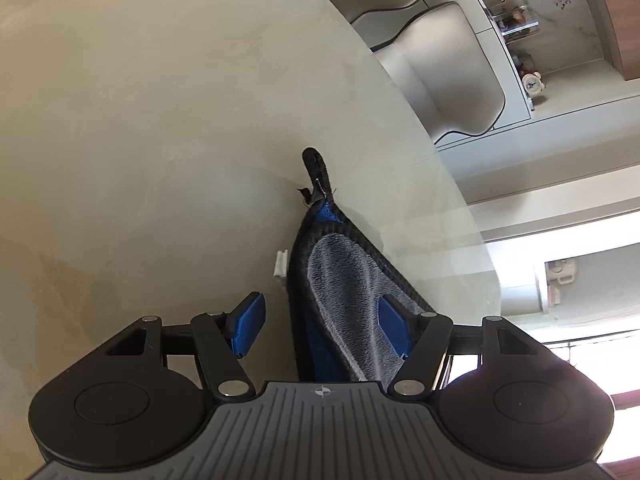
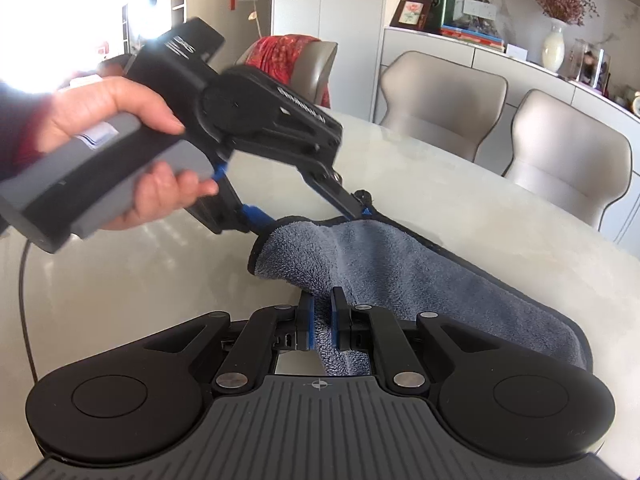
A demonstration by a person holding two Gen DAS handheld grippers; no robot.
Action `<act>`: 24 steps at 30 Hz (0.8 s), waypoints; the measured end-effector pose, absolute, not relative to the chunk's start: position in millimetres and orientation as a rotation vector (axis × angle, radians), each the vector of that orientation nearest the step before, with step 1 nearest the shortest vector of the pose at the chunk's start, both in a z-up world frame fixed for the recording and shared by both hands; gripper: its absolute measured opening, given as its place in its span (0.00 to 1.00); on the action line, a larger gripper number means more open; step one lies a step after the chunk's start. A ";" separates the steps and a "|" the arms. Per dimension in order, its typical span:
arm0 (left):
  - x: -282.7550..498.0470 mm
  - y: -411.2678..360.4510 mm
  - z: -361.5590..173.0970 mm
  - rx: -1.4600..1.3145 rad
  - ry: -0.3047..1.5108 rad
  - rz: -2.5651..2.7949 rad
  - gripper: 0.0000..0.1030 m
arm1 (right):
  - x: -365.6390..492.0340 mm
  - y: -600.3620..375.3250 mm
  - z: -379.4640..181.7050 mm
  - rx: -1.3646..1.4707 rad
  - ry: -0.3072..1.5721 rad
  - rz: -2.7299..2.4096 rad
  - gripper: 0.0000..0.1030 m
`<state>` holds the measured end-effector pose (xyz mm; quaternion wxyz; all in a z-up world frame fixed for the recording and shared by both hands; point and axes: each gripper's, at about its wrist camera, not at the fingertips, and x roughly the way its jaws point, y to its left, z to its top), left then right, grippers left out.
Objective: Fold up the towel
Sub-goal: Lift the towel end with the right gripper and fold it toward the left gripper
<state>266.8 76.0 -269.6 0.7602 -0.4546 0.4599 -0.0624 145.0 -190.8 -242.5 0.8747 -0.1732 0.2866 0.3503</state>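
Pale table [image 2: 460,208]: right gripper [image 2: 322,322] clamps the grey towel [image 2: 400,264]; left gripper [image 1: 320,316] gapes around its far edge.

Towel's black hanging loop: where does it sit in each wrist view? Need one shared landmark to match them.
Left wrist: the loop is at centre, poking up from the towel tip, beyond the open left tongs.
Right wrist: only a dark nub shows at the towel's far corner, mostly hidden behind the left tongs.
Shared landmark: the pale chair beyond the table edge.
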 end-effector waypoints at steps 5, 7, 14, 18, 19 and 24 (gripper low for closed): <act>276.5 66.6 -269.4 -0.968 1.014 -0.216 0.33 | 135.4 -192.7 -243.2 -0.353 0.590 0.729 0.09; 279.9 61.5 -265.5 -0.939 1.007 -0.228 0.20 | 134.9 -193.8 -244.3 -0.348 0.595 0.727 0.09; 285.9 43.8 -238.8 -0.781 0.998 -0.235 0.08 | 135.2 -198.5 -247.2 -0.307 0.583 0.709 0.10; 289.0 18.5 -215.7 -0.633 0.996 -0.267 0.08 | 137.8 -208.7 -250.3 -0.228 0.601 0.685 0.10; 289.7 9.7 -210.0 -0.607 0.992 -0.287 0.08 | 137.8 -211.2 -251.0 -0.213 0.604 0.678 0.10; 291.3 -33.8 -192.3 -0.484 0.988 -0.370 0.08 | 132.5 -231.9 -252.4 -0.099 0.619 0.637 0.10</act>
